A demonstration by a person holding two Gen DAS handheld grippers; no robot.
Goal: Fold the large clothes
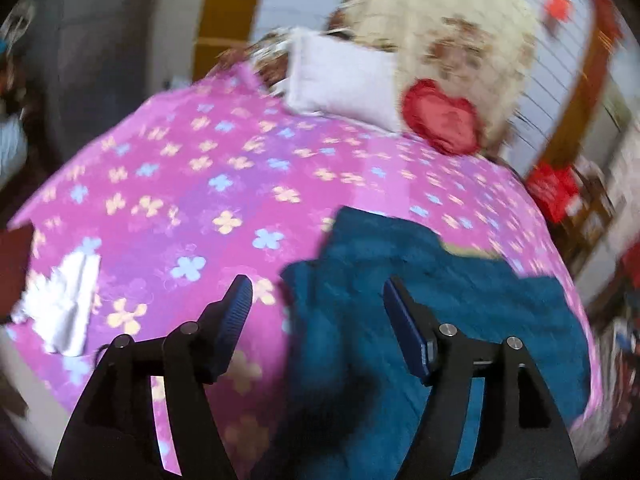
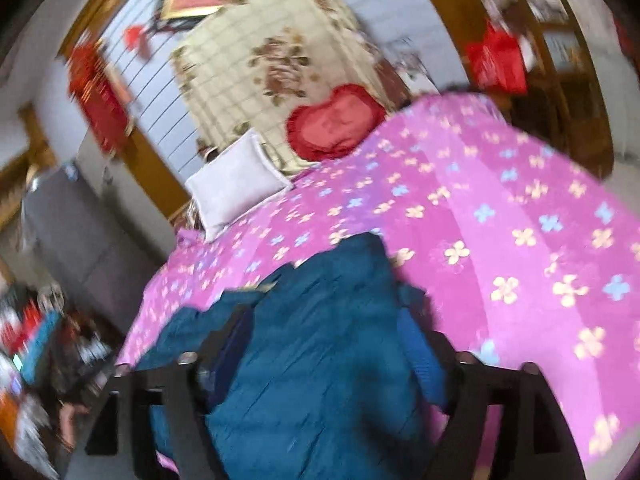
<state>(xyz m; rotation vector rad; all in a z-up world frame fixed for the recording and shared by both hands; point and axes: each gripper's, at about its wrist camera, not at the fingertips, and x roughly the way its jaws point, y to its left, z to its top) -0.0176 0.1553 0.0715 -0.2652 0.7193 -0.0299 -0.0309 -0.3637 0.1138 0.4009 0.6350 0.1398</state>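
Here the teal garment (image 2: 320, 344) lies lengthwise toward the white pillow (image 2: 236, 184).

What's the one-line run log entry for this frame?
stage: fold | left gripper: open, empty | right gripper: open, over teal garment | garment: bunched on pink floral bedspread | blur: heavy
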